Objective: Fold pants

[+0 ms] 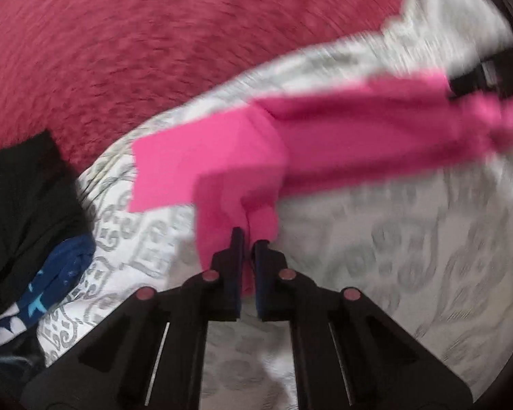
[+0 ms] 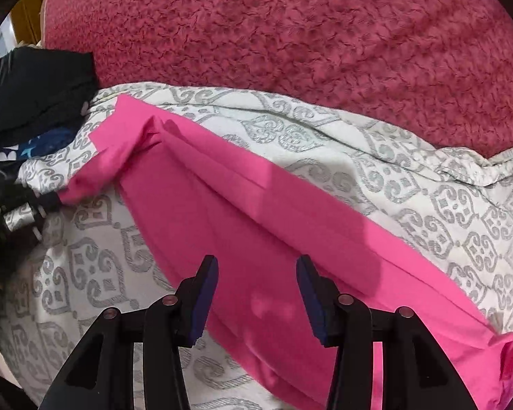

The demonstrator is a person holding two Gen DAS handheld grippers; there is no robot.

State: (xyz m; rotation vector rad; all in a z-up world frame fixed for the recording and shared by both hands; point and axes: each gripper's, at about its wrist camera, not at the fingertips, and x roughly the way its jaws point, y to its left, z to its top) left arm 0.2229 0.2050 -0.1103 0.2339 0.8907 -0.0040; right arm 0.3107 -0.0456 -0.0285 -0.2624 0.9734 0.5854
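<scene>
The pink pants (image 2: 242, 205) lie stretched in a long band across a white bedcover with grey patterns (image 2: 410, 177). In the left wrist view my left gripper (image 1: 249, 239) is shut on a bunched end of the pink pants (image 1: 222, 171) and holds it lifted, the cloth trailing to the right. That view is blurred. My right gripper (image 2: 257, 266) is open, hovering just above the middle of the pants, its fingers (image 2: 205, 294) apart with pink cloth beneath. My left gripper shows at the left edge of the right wrist view (image 2: 56, 200).
A dark red fuzzy blanket (image 2: 325, 34) covers the far part of the bed. A pile of black and blue clothes (image 2: 34, 102) sits at the left, also in the left wrist view (image 1: 27, 212).
</scene>
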